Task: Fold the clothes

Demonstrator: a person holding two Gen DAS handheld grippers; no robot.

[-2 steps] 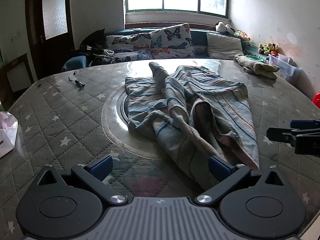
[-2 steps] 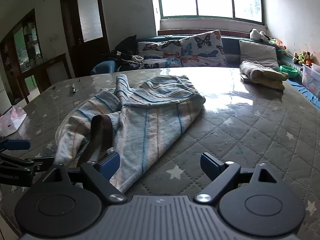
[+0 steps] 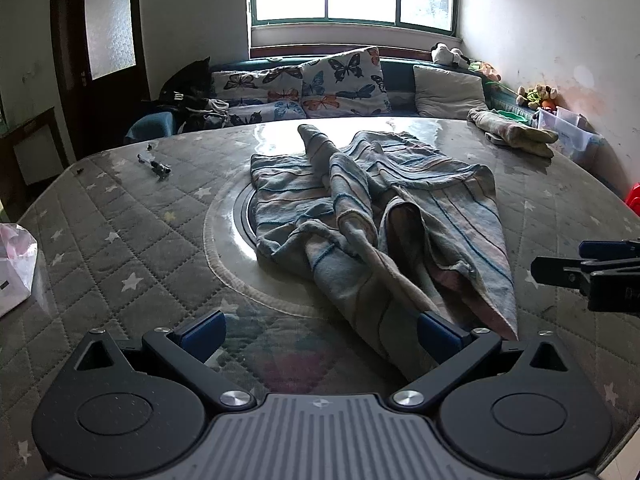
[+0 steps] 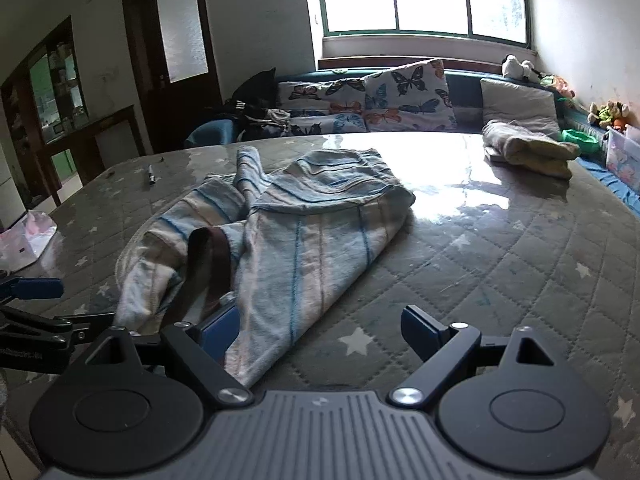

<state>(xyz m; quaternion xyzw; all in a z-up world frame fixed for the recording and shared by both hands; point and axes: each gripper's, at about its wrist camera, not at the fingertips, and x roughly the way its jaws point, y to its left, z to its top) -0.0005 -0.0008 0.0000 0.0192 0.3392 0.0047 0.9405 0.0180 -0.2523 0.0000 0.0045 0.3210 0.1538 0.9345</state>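
Note:
A crumpled striped blue, white and pink garment (image 3: 372, 220) lies in a heap on the quilted grey table cover (image 3: 120, 248); it also shows in the right wrist view (image 4: 296, 232). My left gripper (image 3: 320, 334) is open and empty, low over the cover, with the garment's near end by its right finger. My right gripper (image 4: 320, 330) is open and empty, with the garment's near corner lying by its left finger. Each gripper shows at the edge of the other's view: the right one (image 3: 592, 272) and the left one (image 4: 28, 312).
A folded beige cloth (image 3: 512, 134) lies at the far right of the table. A pen (image 3: 154, 165) lies far left. A white-pink plastic bag (image 3: 14, 264) sits at the left edge. A bench with butterfly cushions (image 3: 320, 84) runs behind, storage boxes (image 3: 568, 132) at right.

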